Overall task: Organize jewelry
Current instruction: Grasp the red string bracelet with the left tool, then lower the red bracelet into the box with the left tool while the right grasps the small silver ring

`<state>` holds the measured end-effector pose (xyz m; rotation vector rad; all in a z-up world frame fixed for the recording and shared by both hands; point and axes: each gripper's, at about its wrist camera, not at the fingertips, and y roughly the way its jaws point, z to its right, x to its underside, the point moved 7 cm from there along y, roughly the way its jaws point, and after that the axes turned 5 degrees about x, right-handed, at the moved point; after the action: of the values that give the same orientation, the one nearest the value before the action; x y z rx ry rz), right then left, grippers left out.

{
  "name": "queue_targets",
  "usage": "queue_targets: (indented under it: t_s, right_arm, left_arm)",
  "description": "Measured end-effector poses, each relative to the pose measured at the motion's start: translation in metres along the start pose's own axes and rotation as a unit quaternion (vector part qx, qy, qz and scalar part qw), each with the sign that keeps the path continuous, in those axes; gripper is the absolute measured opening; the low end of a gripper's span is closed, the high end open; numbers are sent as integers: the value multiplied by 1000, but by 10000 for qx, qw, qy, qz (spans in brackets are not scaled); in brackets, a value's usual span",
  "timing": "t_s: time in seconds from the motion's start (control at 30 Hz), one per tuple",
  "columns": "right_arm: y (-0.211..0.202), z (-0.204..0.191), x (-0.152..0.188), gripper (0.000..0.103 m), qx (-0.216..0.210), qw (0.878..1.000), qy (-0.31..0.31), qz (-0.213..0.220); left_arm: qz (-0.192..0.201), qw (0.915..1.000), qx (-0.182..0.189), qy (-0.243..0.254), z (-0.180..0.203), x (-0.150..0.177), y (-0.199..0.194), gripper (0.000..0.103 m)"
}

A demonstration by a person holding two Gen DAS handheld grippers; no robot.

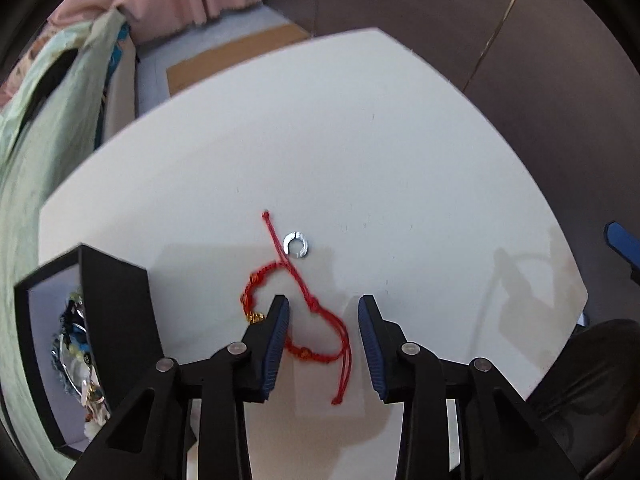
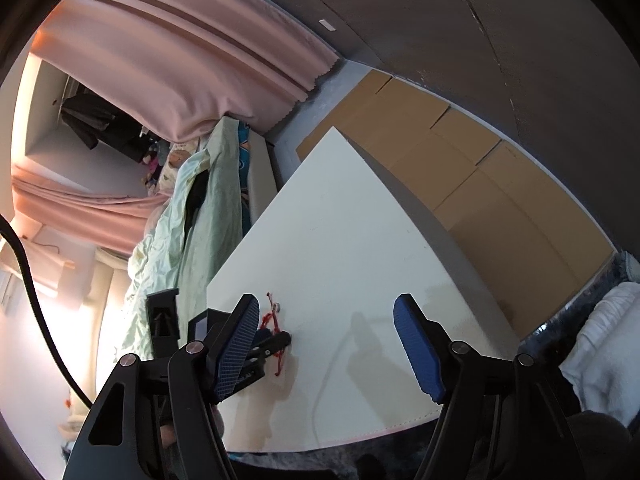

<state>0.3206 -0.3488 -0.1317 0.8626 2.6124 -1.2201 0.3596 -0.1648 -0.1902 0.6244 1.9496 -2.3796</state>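
A: Left wrist view first. What do you log?

B: White table [image 1: 360, 140]. The left gripper [image 1: 323, 312] hangs low over it with its fingers apart and nothing between the pads. A red cord bracelet [image 1: 304, 304] lies flat on the table, partly under the gap; the left finger [image 1: 276, 336] covers part of its loop. One loose end of the cord points away from the gripper, the other two trail back toward the camera.

A: The metal piece?

B: A small silver ring [image 1: 296, 244] with a gap in its band, on the table just beside the far cord end, apart from the gripper.

A: And at the left edge?

B: An open black box [image 1: 116, 308] with a pale lining; shiny jewelry [image 1: 78, 352] lies piled inside. Too blurred to name the pieces.

A: Right wrist view.

B: The right gripper [image 2: 326, 312] is held above the near part of the table [image 2: 340, 220], fingers wide apart, empty. Beyond its left finger I see the left gripper [image 2: 276, 340] down by the bracelet [image 2: 272, 320], with the ring [image 2: 277, 307] just past it. The box [image 2: 200, 325] shows only as a dark corner behind that finger. Pink curtains [image 2: 180, 40] and a pale green cloth [image 2: 180, 220] stand beyond the table.
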Motion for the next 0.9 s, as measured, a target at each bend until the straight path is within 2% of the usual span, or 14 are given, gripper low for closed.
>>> queue_targets:
  t_s: [0.03, 0.1, 0.13, 0.17, 0.4, 0.73, 0.9]
  right_arm:
    - [0, 0, 0, 71, 3, 10000, -12, -2]
    - [1, -1, 0, 71, 19, 10000, -46, -1]
    - [1, -1, -1, 71, 37, 10000, -67, 2]
    - [1, -1, 0, 71, 59, 9999, -87, 3]
    - [7, -4, 2, 67, 94, 9998, -184, -86]
    - [29, -34, 11, 63, 55, 9970, -699, -338]
    - [55, -60, 19, 53, 149, 9907, -1195, -639]
  left_arm:
    - [8, 10000, -42, 27, 1, 0, 0, 34]
    - [47, 9999, -85, 82, 2, 0, 0, 26]
    - [71, 9999, -101, 117, 3, 0, 0, 13]
    - [85, 9998, -117, 154, 3, 1, 0, 8]
    - [254, 9995, -4, 206, 0, 5, -15, 6]
    - [830, 9963, 224, 55, -20, -4, -77, 6]
    - [1086, 9937, 274, -86, -38, -4, -103, 6]
